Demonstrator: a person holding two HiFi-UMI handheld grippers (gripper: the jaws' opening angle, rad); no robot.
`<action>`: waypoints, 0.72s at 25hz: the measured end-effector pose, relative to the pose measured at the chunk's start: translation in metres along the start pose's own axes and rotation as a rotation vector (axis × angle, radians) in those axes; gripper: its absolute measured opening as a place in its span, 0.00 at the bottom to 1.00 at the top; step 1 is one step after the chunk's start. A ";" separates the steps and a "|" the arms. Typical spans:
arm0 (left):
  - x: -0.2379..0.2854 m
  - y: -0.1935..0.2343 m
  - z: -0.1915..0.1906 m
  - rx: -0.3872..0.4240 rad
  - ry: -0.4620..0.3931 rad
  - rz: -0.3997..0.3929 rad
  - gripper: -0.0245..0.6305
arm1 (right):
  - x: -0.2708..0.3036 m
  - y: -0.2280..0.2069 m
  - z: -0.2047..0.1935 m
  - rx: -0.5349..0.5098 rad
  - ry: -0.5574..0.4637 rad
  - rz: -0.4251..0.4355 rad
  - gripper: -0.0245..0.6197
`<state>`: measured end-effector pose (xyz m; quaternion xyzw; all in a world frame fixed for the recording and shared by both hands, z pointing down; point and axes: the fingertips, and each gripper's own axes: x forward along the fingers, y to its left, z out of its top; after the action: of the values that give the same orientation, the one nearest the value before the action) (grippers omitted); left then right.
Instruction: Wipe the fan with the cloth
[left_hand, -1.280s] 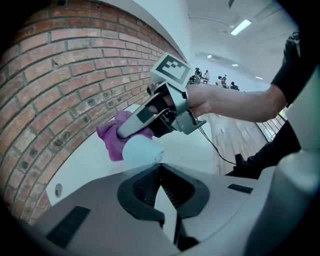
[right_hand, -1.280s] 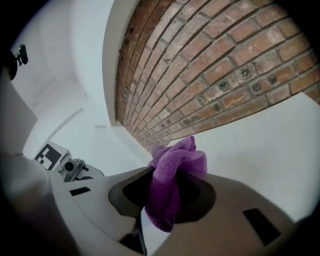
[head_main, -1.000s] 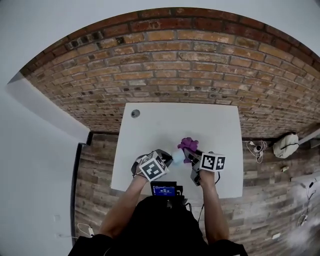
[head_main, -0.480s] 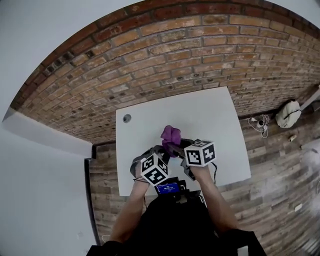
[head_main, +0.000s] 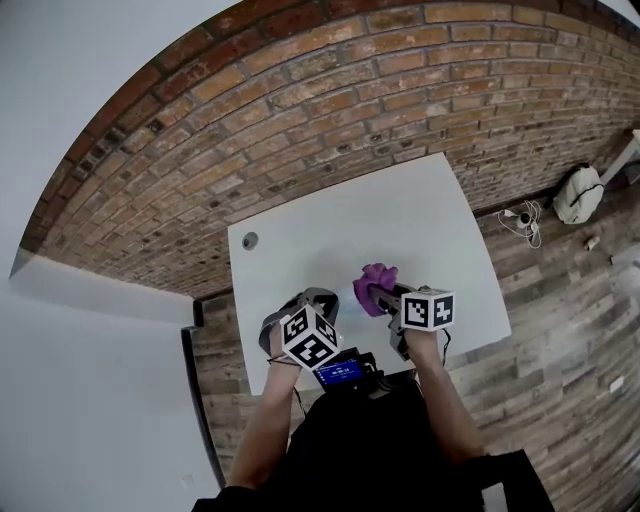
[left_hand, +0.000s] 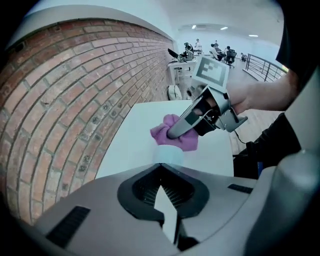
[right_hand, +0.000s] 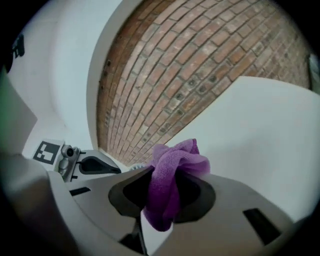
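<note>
The fan is mostly hidden behind the left gripper; only a pale part shows past its tips. The purple cloth loses its lower end inside the right gripper. Far-off people are too small to tell.

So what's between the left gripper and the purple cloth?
The pale blue fan, held in the left gripper's shut jaws. The left gripper view shows it poking out just in front of the cloth.
</note>
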<state>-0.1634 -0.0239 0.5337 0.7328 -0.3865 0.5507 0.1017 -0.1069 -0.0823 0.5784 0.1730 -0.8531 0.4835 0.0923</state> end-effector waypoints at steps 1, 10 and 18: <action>-0.001 0.000 0.001 0.005 -0.001 0.009 0.05 | -0.004 -0.007 -0.002 0.049 -0.013 0.004 0.18; 0.003 -0.004 0.009 0.035 0.020 -0.006 0.04 | 0.009 0.043 0.029 0.114 -0.123 0.208 0.18; 0.004 -0.004 0.006 0.023 0.029 -0.001 0.04 | 0.032 -0.003 -0.018 0.162 -0.066 0.145 0.18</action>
<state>-0.1561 -0.0259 0.5363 0.7260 -0.3782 0.5658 0.0991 -0.1354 -0.0747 0.6001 0.1337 -0.8241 0.5503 0.0145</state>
